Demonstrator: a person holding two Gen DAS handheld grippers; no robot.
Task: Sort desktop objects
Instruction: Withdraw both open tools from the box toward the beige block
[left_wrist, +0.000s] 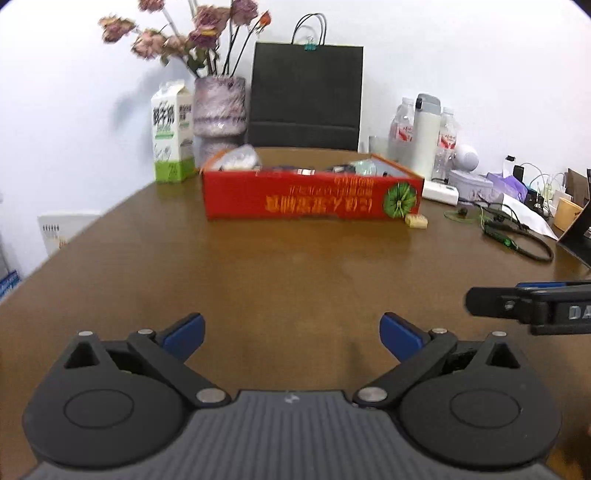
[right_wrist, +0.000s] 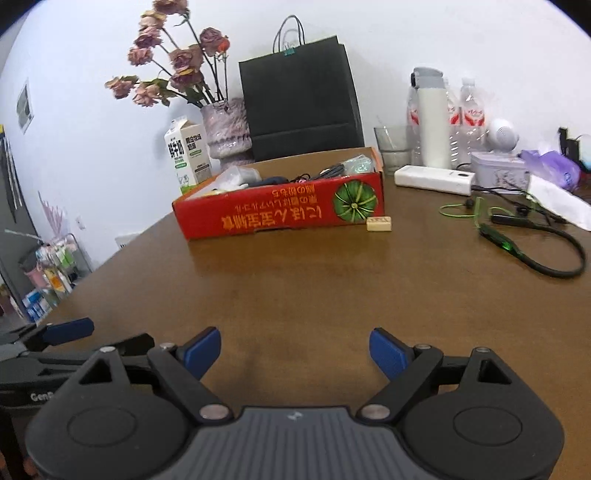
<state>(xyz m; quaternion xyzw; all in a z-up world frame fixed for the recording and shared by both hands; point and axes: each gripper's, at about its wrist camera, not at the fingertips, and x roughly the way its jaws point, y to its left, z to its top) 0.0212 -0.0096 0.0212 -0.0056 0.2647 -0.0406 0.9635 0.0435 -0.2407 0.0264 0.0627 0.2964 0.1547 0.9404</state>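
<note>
A red cardboard box (left_wrist: 310, 199) (right_wrist: 280, 214) holding several small items stands mid-table. A small beige tile (left_wrist: 416, 222) (right_wrist: 379, 224) lies on the wood at its right front corner. A green and black earphone cable (left_wrist: 517, 240) (right_wrist: 535, 247) lies to the right. My left gripper (left_wrist: 291, 338) is open and empty, low over bare wood well short of the box. My right gripper (right_wrist: 295, 350) is open and empty, also short of the box. It shows at the right edge of the left wrist view (left_wrist: 528, 306).
A milk carton (left_wrist: 173, 133) (right_wrist: 190, 157), a vase of dried flowers (left_wrist: 219, 110) (right_wrist: 227, 127) and a black paper bag (left_wrist: 304, 96) (right_wrist: 301, 96) stand behind the box. Bottles, a white flask (right_wrist: 432, 118), a power bank (right_wrist: 434, 180) and a tin (right_wrist: 498, 170) crowd the back right.
</note>
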